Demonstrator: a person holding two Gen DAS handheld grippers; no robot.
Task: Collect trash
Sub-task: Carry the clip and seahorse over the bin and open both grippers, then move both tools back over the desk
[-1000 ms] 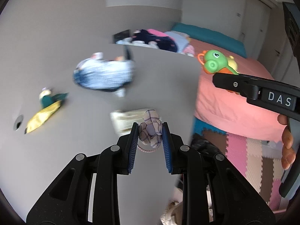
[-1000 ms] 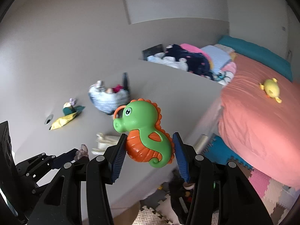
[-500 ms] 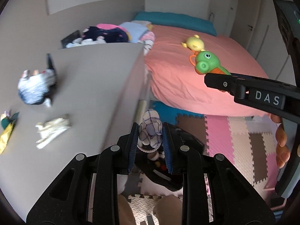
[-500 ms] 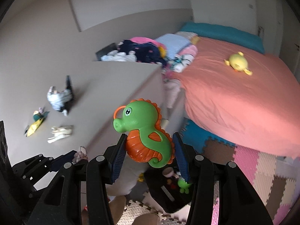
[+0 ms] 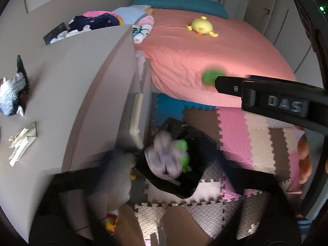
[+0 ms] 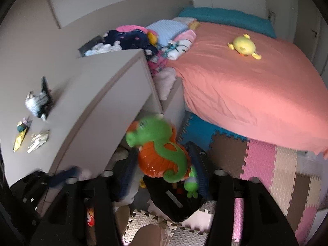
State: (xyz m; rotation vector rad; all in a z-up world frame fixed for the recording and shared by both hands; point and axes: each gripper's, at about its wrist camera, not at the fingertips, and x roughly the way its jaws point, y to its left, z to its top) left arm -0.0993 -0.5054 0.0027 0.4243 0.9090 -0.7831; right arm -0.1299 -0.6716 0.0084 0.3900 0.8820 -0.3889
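Observation:
In the left wrist view the checked cloth ball [image 5: 164,155] is blurred and falling over the black bin [image 5: 190,182] on the floor mats. My left gripper [image 5: 164,176] has spread wide, its fingers blurred at the bottom edges. In the right wrist view the green and orange seahorse toy [image 6: 162,149] is blurred and tilted between the spread fingers of my right gripper [image 6: 164,168], over the same bin [image 6: 184,203]. A green toy [image 6: 191,184] lies in the bin. The right gripper's side [image 5: 272,100] also crosses the left wrist view.
A grey desk [image 5: 61,78] at left holds a knitted fish toy [image 5: 12,94], a crumpled paper [image 5: 22,141] and a yellow wrapper [image 6: 19,139]. A bed with a salmon sheet [image 6: 246,86] carries a yellow plush [image 6: 245,46]. Puzzle mats [image 6: 276,168] cover the floor.
Both grippers have opened over the black bin. The cloth ball has dropped from the left gripper and the seahorse toy is slipping down out of the right one.

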